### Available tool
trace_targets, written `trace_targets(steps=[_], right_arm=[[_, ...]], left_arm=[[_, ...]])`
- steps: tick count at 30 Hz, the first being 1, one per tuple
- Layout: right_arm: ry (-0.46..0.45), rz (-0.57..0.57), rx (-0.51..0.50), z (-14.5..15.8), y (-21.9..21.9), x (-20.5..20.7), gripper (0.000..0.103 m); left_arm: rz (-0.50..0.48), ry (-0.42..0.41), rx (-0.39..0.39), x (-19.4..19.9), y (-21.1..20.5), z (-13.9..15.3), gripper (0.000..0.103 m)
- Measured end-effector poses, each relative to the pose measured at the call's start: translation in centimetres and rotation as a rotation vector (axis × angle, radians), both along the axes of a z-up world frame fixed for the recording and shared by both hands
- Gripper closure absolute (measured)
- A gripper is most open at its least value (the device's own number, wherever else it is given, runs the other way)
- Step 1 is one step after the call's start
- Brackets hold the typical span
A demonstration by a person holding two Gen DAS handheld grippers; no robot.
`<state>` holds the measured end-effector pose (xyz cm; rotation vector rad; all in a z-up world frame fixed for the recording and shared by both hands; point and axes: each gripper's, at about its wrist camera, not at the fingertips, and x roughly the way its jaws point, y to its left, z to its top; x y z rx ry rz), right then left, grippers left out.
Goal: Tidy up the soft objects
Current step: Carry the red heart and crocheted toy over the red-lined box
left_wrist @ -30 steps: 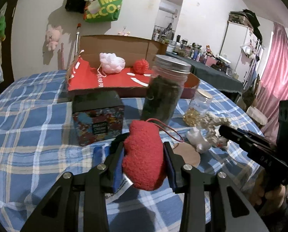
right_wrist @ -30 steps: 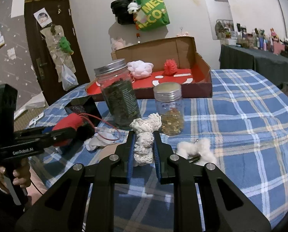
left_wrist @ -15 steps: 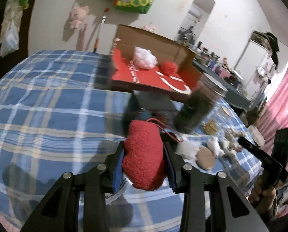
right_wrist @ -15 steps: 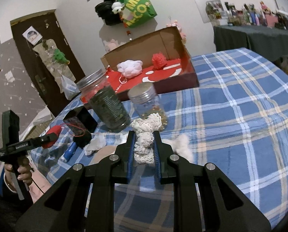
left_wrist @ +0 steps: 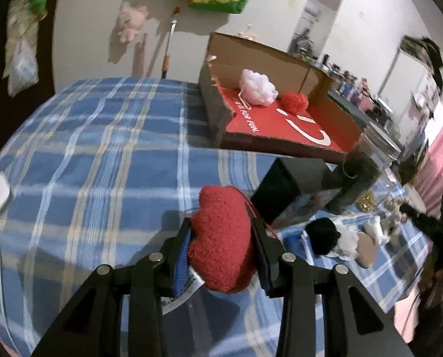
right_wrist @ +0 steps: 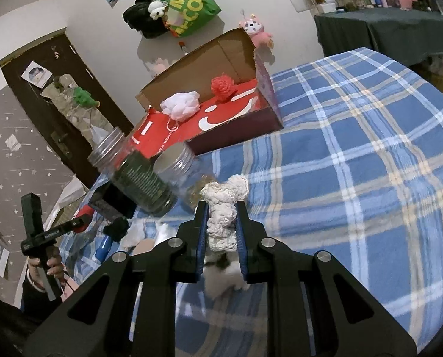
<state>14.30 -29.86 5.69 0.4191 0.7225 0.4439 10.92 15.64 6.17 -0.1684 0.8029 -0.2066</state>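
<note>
My left gripper (left_wrist: 221, 232) is shut on a red fuzzy plush (left_wrist: 221, 238) and holds it above the blue plaid table. My right gripper (right_wrist: 221, 217) is shut on a cream crocheted piece (right_wrist: 222, 208), also held above the table. The open cardboard box with a red liner (left_wrist: 281, 125) stands at the back; it holds a white pouf (left_wrist: 257, 87) and a red pom-pom (left_wrist: 294, 102). The box also shows in the right wrist view (right_wrist: 221, 113). A black-and-white soft toy (left_wrist: 331, 235) lies on the cloth to the right of the left gripper.
A tall jar of dark contents (right_wrist: 138, 172) and a small jar with a silver lid (right_wrist: 179, 166) stand before the box. A black box (left_wrist: 292, 187) sits just behind the left gripper. A brown disc (left_wrist: 367, 250) and white fluff (right_wrist: 224, 276) lie on the cloth.
Both grippers have risen and tilted, still shut on their items. The left gripper's view has swung left and the right gripper's right, and the box looks farther in each.
</note>
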Motion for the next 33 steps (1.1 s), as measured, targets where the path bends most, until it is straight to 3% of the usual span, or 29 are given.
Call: trace_targets(steps=[9, 23, 33], right_arm=[[0.012, 0.089, -0.029, 1.0, -0.8, 4.4, 0.086], [-0.007, 0.192, -0.066, 1.4, -0.5, 7.8, 0.086], [-0.054, 0.261, -0.059, 3.3, 1.2, 10.2, 0.086]], left_arm=[[-0.170, -0.079, 0.115, 3.6, -0.3, 0.8, 0.063], [-0.340, -0.109, 0.142, 7.1, -1.8, 2.1, 0.063], [-0.416, -0.144, 0.154, 9.0, -4.0, 4.0, 0.063]])
